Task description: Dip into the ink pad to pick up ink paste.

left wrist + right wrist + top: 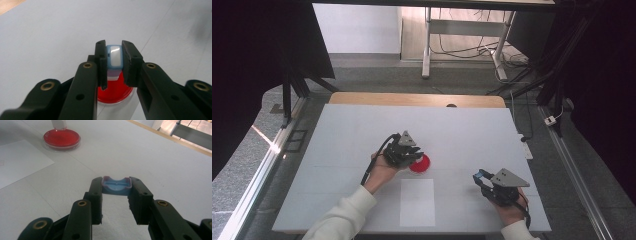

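While clenched on a white, blue-rimmed bottle (114, 57) above the red dish (115, 93) mid-counter, left gripper (114, 60) risks spilling from any tilt. Right gripper (116, 185), near the counter's right front corner, clamped on a blue cap (117, 185): smooth glossy plastic, could slip.

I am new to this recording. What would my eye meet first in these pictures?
First the red dish, bright near the middle of the white table. The left gripper hangs over it, fingers shut on a small blue-and-white piece. To the right, the right gripper grips a blue cap above bare table.
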A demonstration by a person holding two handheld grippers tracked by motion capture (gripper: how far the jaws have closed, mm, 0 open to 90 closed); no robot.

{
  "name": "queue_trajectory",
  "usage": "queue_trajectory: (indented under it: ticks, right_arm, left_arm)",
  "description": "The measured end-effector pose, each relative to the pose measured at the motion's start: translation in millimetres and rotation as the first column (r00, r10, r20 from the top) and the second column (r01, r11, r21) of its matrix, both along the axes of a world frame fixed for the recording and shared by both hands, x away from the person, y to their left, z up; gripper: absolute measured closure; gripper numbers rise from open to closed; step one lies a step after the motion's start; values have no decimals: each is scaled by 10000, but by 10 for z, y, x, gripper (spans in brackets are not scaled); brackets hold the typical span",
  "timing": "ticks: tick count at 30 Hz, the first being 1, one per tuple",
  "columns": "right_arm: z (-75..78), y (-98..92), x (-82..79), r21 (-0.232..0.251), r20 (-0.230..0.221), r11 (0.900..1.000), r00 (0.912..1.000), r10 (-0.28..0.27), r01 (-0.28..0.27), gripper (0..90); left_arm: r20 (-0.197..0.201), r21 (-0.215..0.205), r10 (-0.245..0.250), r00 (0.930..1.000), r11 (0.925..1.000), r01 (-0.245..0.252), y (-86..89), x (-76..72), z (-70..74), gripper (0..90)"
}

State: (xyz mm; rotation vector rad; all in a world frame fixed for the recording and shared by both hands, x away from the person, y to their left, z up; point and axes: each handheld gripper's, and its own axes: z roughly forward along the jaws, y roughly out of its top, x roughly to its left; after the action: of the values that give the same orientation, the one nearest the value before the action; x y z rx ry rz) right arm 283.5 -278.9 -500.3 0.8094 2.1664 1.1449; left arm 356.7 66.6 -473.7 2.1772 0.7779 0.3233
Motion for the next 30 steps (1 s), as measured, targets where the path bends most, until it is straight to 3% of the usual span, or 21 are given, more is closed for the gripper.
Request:
queue_trajectory:
  ticks: [13, 20, 30]
  right_arm:
    - [-4, 7, 7, -53, -35, 10000, 10000, 14, -14, 649]
    - [-1, -2, 8, -77, -11, 10000, 10000, -18, 18, 649]
    - [-2, -1, 7, -46, 54, 10000, 10000, -19, 20, 649]
  left_arm:
    - [-114, -737, -230, 9997, 9970, 221, 167, -51, 167, 760]
    - [-245, -1348, -726, 9971, 9885, 687, 228, -128, 261, 760]
    - [-139, -1392, -1042, 9945, 9851, 1013, 268, -213, 335, 760]
